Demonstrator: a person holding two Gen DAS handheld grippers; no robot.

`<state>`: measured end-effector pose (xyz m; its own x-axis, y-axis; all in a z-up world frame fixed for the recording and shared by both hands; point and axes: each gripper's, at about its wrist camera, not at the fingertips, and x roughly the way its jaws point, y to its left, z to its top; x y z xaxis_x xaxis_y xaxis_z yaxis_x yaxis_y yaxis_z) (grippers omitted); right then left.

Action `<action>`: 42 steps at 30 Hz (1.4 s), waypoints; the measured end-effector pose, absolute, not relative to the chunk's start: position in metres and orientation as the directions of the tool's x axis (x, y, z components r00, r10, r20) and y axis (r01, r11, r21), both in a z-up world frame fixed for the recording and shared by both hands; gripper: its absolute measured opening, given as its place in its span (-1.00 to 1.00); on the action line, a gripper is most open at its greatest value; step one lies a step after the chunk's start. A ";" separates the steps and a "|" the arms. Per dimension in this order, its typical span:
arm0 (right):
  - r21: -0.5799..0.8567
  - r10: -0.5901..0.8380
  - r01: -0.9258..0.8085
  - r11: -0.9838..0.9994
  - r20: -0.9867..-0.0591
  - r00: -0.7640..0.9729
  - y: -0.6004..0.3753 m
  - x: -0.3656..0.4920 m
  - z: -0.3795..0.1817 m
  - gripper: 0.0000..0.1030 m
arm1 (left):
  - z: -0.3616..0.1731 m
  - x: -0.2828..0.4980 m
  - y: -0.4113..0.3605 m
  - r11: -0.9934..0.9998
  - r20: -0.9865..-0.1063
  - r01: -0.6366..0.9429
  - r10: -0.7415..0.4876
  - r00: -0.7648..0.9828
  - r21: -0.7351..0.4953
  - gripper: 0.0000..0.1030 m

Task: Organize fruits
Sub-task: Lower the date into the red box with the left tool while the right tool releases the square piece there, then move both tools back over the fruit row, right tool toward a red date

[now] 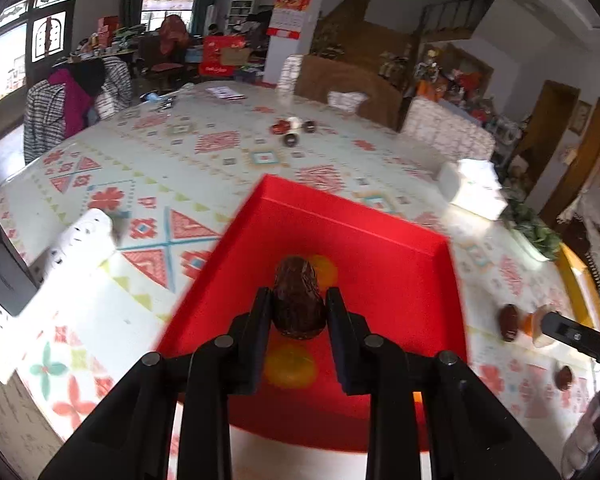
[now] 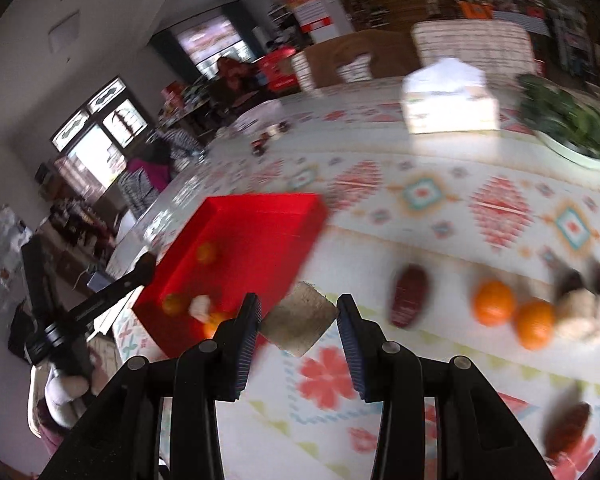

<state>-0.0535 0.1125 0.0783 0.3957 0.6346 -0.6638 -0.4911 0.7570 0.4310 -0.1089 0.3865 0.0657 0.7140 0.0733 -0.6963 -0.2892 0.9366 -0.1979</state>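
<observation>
Wrinkled dark-brown date (image 1: 299,298) sits pinched between the two black pads of the left gripper (image 1: 299,312) in the left wrist view, the jaws closed tight on its sides. It hangs over the shallow red rectangular tray (image 1: 384,236), whose floor fills the middle of the picture; two blurred orange fruits lie in the tray, one just beyond the date and one nearer, under the jaws. The tray rests on a table covered in a white cloth with red and teal geometric pattern (image 1: 188,168). To the right, outside the tray, another dark date (image 1: 509,322) lies on the cloth beside the tip of the right gripper (image 1: 556,326).

From the right wrist view, the right gripper (image 2: 298,322) holds a flat tan square block with a rough, speckled face (image 2: 299,322), turned corner-up between the pads, which touch its left and right corners. The red tray is to the left and farther off. On the cloth to the right lie a dark date (image 2: 410,296), two round oranges (image 2: 494,303) touching each other, and pale lumpy pieces (image 2: 580,314) beside them.
</observation>
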 end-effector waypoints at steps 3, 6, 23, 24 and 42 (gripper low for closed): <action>0.413 0.629 -0.516 0.751 -0.686 0.366 0.149 -0.048 0.073 -0.16 | 0.057 -0.099 0.399 0.934 -0.713 -0.308 0.090 0.695 -0.182 -0.49; 0.393 0.616 -0.534 0.749 -0.710 0.341 0.182 -0.043 0.063 -0.16 | 0.047 -0.091 0.405 0.932 -0.730 -0.313 0.086 0.678 -0.181 -0.49; 0.326 0.561 -0.558 0.763 -0.762 0.322 0.243 -0.031 0.029 0.36 | 0.027 -0.075 0.412 0.930 -0.758 -0.299 0.037 0.651 -0.212 -0.19; 0.339 0.572 -0.556 0.759 -0.755 0.321 0.240 -0.030 0.030 0.35 | 0.027 -0.075 0.412 0.928 -0.757 -0.301 0.034 0.652 -0.218 -0.12; 0.262 0.470 -0.489 0.832 -0.801 0.370 0.197 -0.049 0.038 0.27 | 0.022 -0.087 0.374 0.934 -0.771 -0.291 0.027 0.637 -0.208 0.01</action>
